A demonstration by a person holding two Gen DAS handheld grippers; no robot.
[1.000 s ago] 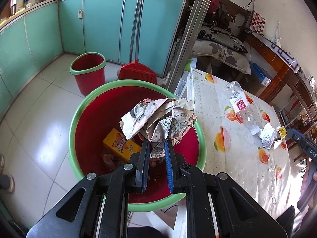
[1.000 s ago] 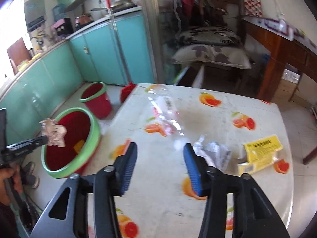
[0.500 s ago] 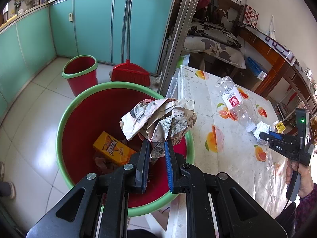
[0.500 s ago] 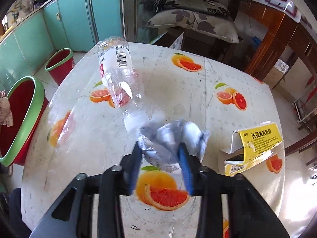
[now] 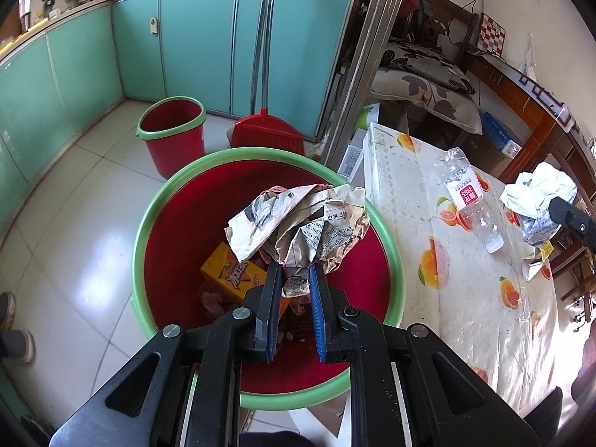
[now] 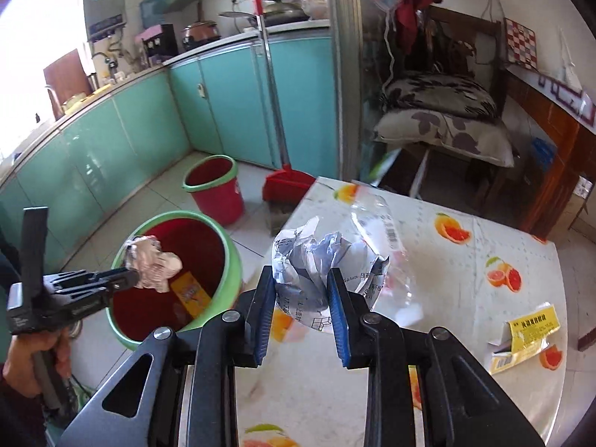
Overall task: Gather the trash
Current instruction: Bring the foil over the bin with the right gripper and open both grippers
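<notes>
My left gripper (image 5: pixel 294 268) is shut on a crumpled newspaper ball (image 5: pixel 298 223), held over the big red bin with a green rim (image 5: pixel 149 201). An orange carton (image 5: pixel 231 275) lies inside the bin. My right gripper (image 6: pixel 301 279) has its jaws closing, pads pressed on a crumpled white paper ball (image 6: pixel 309 260) lifted above the table's left end. From the left wrist view that paper ball (image 5: pixel 536 190) hangs at the right. A crushed clear bottle (image 5: pixel 469 201) lies on the fruit-print tablecloth (image 5: pixel 465 279). A flattened yellow box (image 6: pixel 529 329) rests at the table's right.
A smaller red bin (image 5: pixel 171 130) and a red broom with dustpan (image 5: pixel 264 134) stand against the teal cabinets (image 5: pixel 74 67). A metal door frame (image 5: pixel 357 59) rises behind the big bin. A cushioned chair (image 6: pixel 443 111) and wooden furniture stand past the table.
The right gripper closed on the white paper ball, lifted it off the table and swung left toward the bin. The left gripper kept the newspaper over the bin.
</notes>
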